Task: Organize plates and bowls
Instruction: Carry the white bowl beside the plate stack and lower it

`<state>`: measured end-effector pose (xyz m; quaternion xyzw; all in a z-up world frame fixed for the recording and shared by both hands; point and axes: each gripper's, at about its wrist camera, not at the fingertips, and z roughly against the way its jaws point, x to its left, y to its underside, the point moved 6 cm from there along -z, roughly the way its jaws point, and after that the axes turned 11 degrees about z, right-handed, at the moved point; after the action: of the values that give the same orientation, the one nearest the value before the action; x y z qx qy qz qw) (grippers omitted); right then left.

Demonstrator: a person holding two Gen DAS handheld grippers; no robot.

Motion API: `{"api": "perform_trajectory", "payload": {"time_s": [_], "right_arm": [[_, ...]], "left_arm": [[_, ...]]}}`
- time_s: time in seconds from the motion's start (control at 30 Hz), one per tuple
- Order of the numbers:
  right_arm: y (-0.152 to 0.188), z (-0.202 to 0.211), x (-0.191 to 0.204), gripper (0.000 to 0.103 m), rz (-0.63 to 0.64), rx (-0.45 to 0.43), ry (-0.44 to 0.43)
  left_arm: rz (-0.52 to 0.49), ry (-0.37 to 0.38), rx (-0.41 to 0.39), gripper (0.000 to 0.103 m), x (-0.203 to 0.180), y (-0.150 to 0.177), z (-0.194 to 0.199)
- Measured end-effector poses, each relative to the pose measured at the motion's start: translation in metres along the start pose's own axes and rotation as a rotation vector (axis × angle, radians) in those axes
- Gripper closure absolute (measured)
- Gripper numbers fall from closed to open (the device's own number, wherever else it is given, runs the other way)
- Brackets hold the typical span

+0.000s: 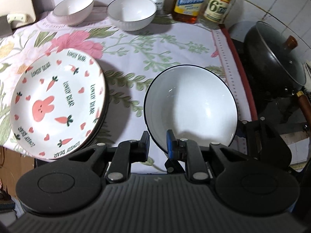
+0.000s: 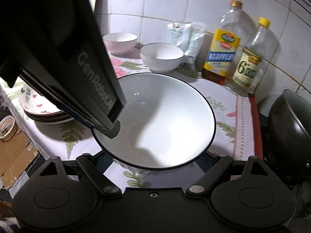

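**Large bowl, rim grip — handling notes**

Left wrist view: my left gripper point(image 1: 157, 145) straddles the near rim of the large white bowl point(image 1: 191, 104), black finger outside the wall, blue-padded finger point(image 1: 170, 143) inside; I read it as clenched on that rim. The bowl tilts, right of the stacked rabbit-and-carrot plates point(image 1: 58, 104) on the floral cloth point(image 1: 136, 44). Two small ribbed bowls point(image 1: 132, 12) sit at the back, apart.

Right wrist view: my right gripper point(image 2: 155, 160) reaches under the same bowl point(image 2: 163, 120), fingers spread wide, tips hidden below it; contact I cannot tell. Oil bottle point(image 2: 220, 48) and lidded wok point(image 2: 289, 128) stand to the right.

Advice: a one-sided pinch lets the bowl swing, so I would carry it low and level, clear of the bottles, and nest it squarely in a small bowl's place or gather those into it.
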<state>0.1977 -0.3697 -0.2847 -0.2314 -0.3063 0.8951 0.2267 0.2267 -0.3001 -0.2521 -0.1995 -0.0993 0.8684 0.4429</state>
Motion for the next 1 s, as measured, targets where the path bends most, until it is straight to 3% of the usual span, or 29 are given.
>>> {"api": "perform_trajectory", "payload": {"time_s": [0.43, 0.73, 0.9, 1.0], "right_arm": [[0.004, -0.039, 0.011, 0.012, -0.034, 0.025, -0.036], [0.009, -0.038, 0.021, 0.012, -0.023, 0.049, -0.036], [0.011, -0.026, 0.013, 0.012, -0.134, 0.065, -0.08], [0.012, -0.011, 0.014, 0.012, -0.131, 0.06, -0.103]], "left_arm": [[0.062, 0.012, 0.016, 0.087, 0.024, -0.005, -0.03], [0.062, -0.014, 0.049, 0.086, 0.026, -0.004, -0.036], [0.064, -0.016, 0.078, 0.078, 0.023, -0.003, -0.031], [0.059, -0.017, 0.107, 0.069, 0.022, -0.002, -0.022]]}}
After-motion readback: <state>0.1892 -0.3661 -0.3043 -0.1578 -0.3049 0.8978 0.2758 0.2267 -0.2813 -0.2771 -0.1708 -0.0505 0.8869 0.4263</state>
